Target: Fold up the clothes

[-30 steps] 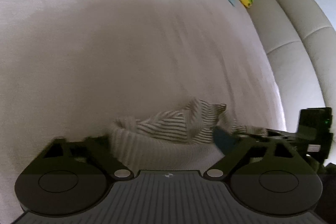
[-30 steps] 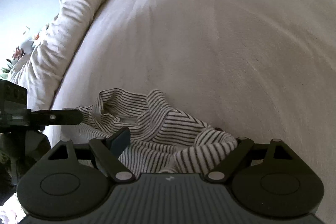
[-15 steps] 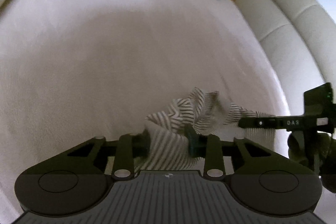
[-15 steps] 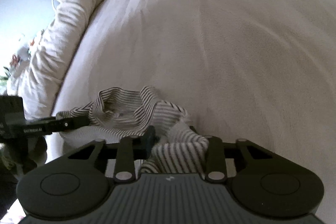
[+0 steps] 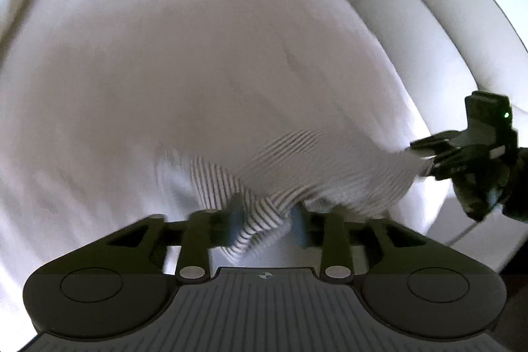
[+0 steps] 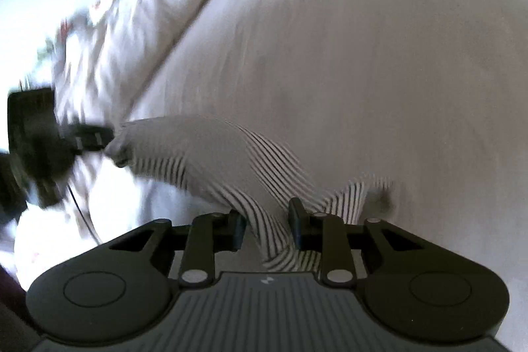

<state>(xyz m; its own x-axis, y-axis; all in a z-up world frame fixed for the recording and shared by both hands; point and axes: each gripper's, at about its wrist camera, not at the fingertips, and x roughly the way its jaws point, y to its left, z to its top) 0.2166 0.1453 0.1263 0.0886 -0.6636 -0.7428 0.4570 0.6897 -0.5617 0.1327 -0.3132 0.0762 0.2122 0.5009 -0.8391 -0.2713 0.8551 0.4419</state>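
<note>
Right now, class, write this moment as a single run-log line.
left gripper: shut on striped garment | right gripper: shut on striped garment | garment: stretched between both above the bed | frames: motion-blurred

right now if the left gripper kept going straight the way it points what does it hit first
The left gripper is already shut on the striped garment, so more of that cloth comes first. Beyond it lies the pale bed cover; blur leaves depth unclear.

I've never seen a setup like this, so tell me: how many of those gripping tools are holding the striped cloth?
2. The left hand-held gripper pinches one end of the striped garment; the right hand-held gripper pinches the other end.
</note>
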